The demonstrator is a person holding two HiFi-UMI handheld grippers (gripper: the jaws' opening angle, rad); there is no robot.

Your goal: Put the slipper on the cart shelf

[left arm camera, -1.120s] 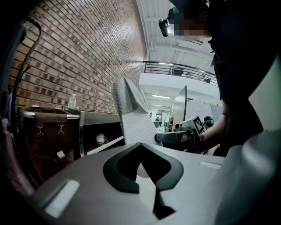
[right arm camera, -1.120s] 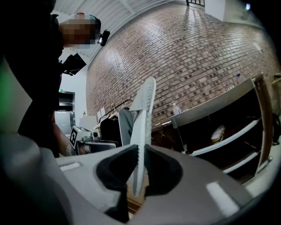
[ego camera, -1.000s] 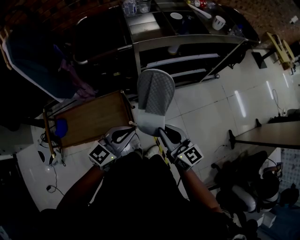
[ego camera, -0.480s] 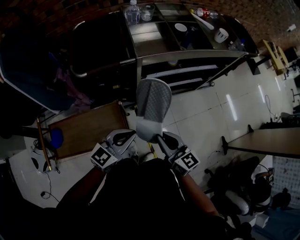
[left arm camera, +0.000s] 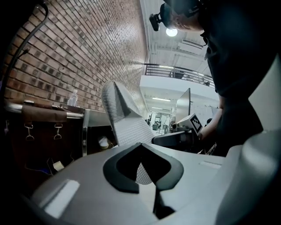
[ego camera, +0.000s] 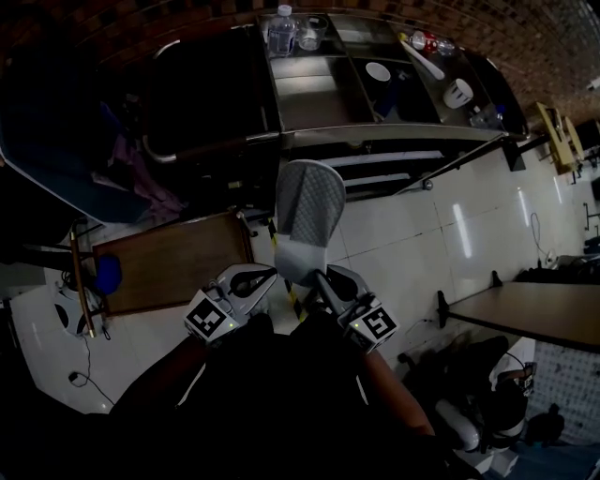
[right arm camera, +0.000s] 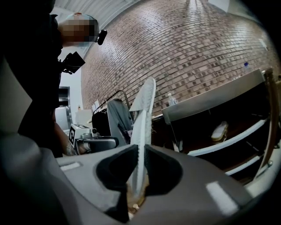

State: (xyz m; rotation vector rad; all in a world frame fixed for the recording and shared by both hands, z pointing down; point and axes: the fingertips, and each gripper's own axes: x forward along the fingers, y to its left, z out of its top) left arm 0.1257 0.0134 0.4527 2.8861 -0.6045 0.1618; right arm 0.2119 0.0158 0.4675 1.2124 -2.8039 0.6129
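Observation:
A grey quilted slipper [ego camera: 307, 211] is held up in front of me, toe toward the metal cart [ego camera: 375, 136]. My left gripper [ego camera: 272, 278] is shut on the heel's left edge and my right gripper [ego camera: 314, 277] on its right edge. In the left gripper view the slipper [left arm camera: 120, 116] rises from between the dark pads of the left gripper [left arm camera: 142, 169]. The right gripper view has the slipper [right arm camera: 142, 118] edge-on, pinched in the right gripper [right arm camera: 139, 169]. The cart's open shelves [right arm camera: 228, 140] lie ahead, and another slipper [right arm camera: 218, 130] rests on one.
On the cart's top stand a water bottle [ego camera: 282, 31], a cup [ego camera: 312, 28] and a bowl [ego camera: 379, 70]. Left of me is a low wooden table [ego camera: 169, 267], with a dark rack holding clothes [ego camera: 141, 159] beyond it. A table [ego camera: 525, 314] stands at the right on the white tiled floor.
Both grippers have carried the slipper forward toward the cart. The cart now shows lower and fuller in the head view. The grip on the slipper is unchanged.

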